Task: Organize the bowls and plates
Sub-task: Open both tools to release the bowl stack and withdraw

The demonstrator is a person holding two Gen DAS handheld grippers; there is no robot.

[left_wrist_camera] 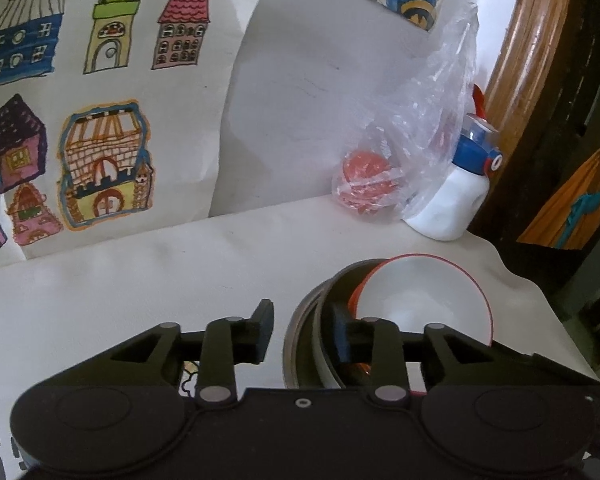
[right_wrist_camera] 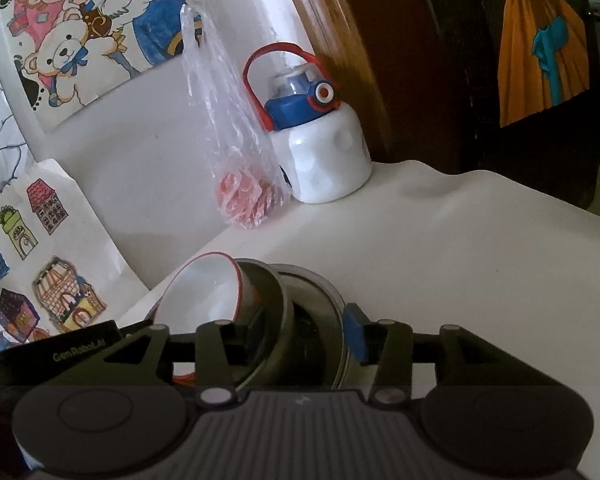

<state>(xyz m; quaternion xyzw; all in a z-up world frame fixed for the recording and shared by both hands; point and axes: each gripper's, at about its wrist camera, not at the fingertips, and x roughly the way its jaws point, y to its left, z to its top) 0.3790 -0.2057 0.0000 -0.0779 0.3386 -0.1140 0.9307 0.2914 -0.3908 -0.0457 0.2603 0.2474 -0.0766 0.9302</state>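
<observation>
A stack of dishes sits on the white table: a steel bowl at the bottom, a dark bowl in it, and a red-rimmed white bowl tilted on top. My left gripper is open, its jaws straddling the left rims of the steel and dark bowls. In the right wrist view the white bowl leans left inside the dark bowl and the steel bowl. My right gripper is open, its jaws either side of the stack's rims.
A clear plastic bag with red items and a white bottle with a blue lid stand at the back against the wall. Children's drawings lean at the left. The table edge drops off at the right beside wooden furniture.
</observation>
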